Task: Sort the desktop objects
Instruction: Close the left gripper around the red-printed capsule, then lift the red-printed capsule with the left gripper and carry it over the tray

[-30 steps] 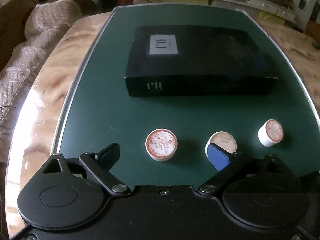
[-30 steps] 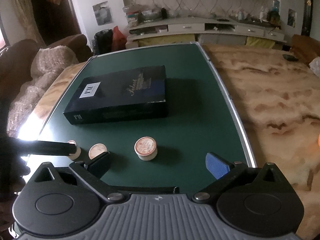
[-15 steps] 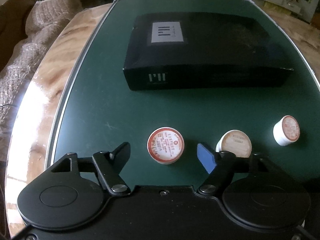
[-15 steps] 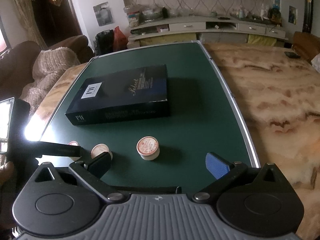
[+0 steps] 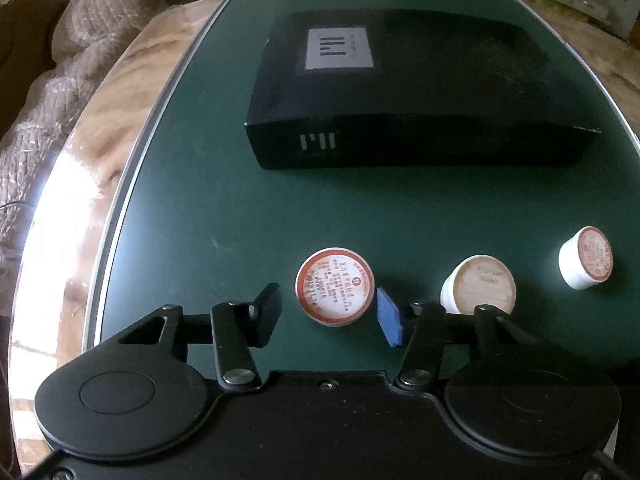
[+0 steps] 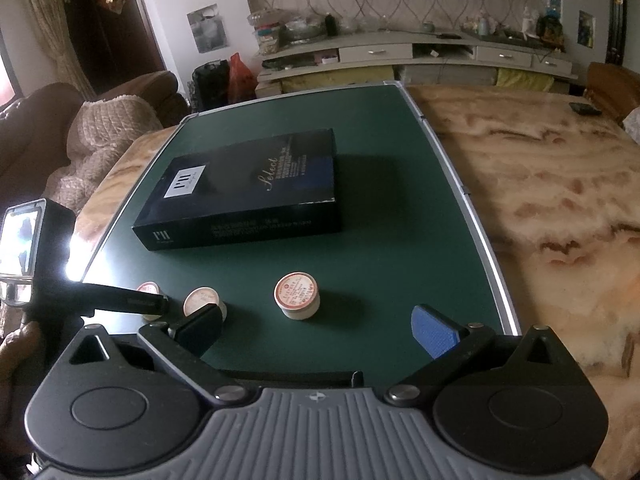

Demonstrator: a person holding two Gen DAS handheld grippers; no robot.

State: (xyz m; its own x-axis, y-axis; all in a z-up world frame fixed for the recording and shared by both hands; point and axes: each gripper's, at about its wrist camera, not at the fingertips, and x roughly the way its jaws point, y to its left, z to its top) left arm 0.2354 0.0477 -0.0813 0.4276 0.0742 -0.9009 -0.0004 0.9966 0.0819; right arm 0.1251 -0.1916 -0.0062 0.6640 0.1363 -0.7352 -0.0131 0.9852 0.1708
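Three small round white pots with printed lids stand in a row on the green mat (image 5: 208,208). In the left wrist view my left gripper (image 5: 328,314) is open, its fingers on either side of the leftmost pot (image 5: 335,287), close but not closed on it. A tan-lidded pot (image 5: 478,285) and a third pot (image 5: 586,258) stand to its right. In the right wrist view my right gripper (image 6: 316,330) is open and empty, just short of that third pot (image 6: 297,295). A dark box (image 6: 248,200) lies behind the pots.
The mat has a metal rim (image 6: 476,220) and lies on a marble-patterned table (image 6: 560,200). The box also shows in the left wrist view (image 5: 404,96). A sofa with a quilted cover (image 6: 100,136) stands at the left. A TV cabinet (image 6: 400,56) is behind.
My left gripper has moved left and down, and its fingers have narrowed around the leftmost pot. My right gripper has barely moved.
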